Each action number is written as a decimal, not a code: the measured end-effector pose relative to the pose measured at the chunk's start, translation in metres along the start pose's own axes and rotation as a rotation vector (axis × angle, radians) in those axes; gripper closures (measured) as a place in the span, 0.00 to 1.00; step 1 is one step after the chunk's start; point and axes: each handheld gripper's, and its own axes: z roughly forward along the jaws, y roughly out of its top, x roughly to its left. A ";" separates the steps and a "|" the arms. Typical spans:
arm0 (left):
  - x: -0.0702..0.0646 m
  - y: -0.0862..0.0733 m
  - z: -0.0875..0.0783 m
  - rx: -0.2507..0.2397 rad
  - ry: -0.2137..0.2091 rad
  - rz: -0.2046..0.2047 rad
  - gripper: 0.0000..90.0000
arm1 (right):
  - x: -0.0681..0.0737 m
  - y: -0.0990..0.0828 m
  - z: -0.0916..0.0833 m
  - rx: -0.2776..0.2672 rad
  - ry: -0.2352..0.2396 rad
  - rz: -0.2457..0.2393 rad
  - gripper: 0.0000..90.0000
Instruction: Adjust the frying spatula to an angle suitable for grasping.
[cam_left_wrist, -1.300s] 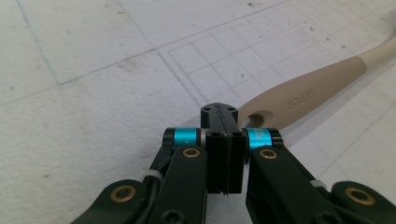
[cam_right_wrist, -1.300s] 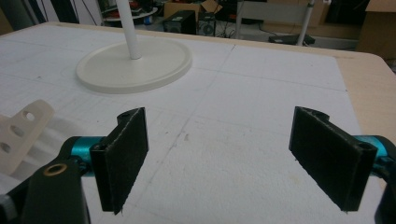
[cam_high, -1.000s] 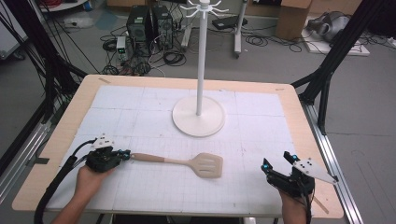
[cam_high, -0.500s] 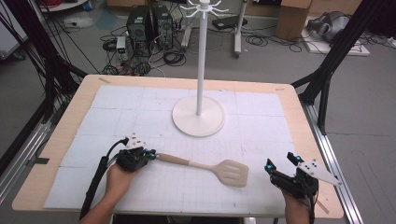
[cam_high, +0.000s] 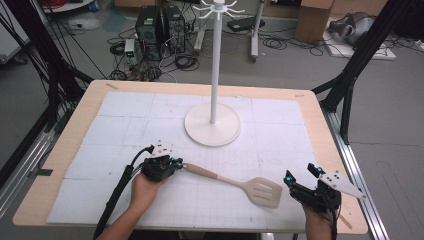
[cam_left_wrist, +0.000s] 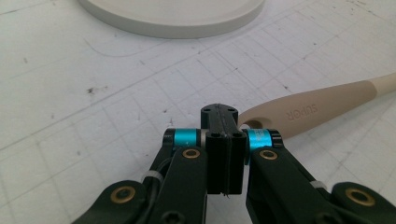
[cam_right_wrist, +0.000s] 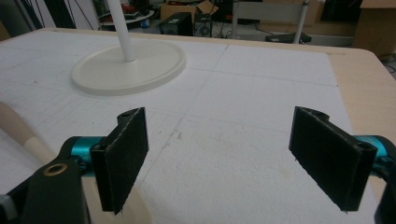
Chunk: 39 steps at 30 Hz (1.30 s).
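Note:
A beige slotted spatula (cam_high: 265, 192) lies on the white gridded mat, handle pointing left, head at the front right. My left gripper (cam_high: 177, 164) sits at the handle's end. In the left gripper view its jaws (cam_left_wrist: 219, 112) are pressed together with nothing between them, and the spatula handle's holed end (cam_left_wrist: 299, 114) rests against their right side. My right gripper (cam_high: 300, 172) waits open just right of the spatula head. In the right gripper view (cam_right_wrist: 219, 116) only bare mat lies between its pads, and the spatula head (cam_right_wrist: 133, 207) shows under the left jaw.
A white hanging stand with a round base (cam_high: 212, 125) and a tall pole (cam_high: 215, 65) topped with hooks stands mid-table behind the spatula. The wooden table edge (cam_high: 325, 130) frames the mat. Cables, computers and boxes sit on the floor beyond.
My left gripper has slid right along the front of the mat, and the spatula has shifted right with it, toward the right gripper. The right gripper has stayed put.

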 end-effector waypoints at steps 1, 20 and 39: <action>-0.001 0.000 0.002 -0.008 -0.005 -0.005 1.00 | 0.000 0.000 0.000 0.001 0.000 -0.004 0.21; 0.005 0.001 -0.004 -0.057 -0.001 -0.001 0.69 | -0.001 0.000 -0.001 0.001 0.005 0.003 0.21; 0.062 -0.040 -0.100 -0.420 0.005 -0.063 0.19 | 0.014 0.003 0.003 0.001 0.082 -0.034 0.19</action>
